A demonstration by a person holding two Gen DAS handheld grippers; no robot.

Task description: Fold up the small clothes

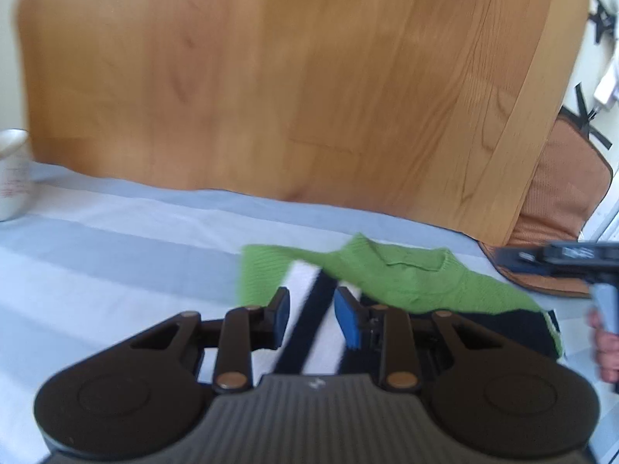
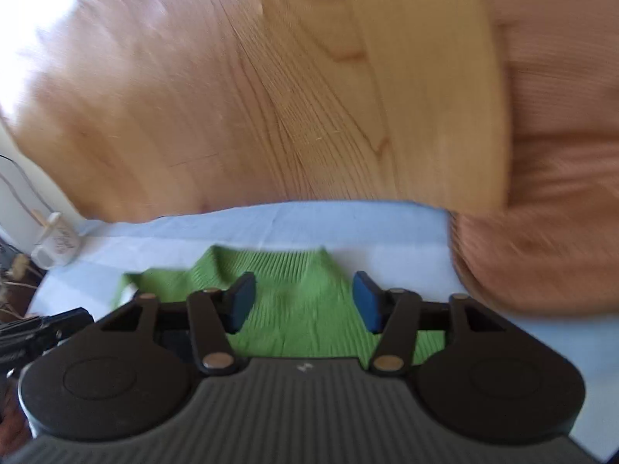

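Green jumper released, both tools clear

Green knit jumper point(image 2: 294, 309) lies on a pale blue cloth point(image 1: 116, 255) near the bench's point(image 1: 271, 77) front edge. Left tool point(image 1: 311, 315) narrow and empty; right tool point(image 2: 303, 303) wide, empty. Best next: regrip an outer edge squarely.

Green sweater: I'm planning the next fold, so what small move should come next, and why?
Probably bring the left gripper onto the loose sleeve and pinch it. Both grippers are open and hold nothing, and the green sweater lies rumpled on the blue cloth, its sleeve flopped sideways.
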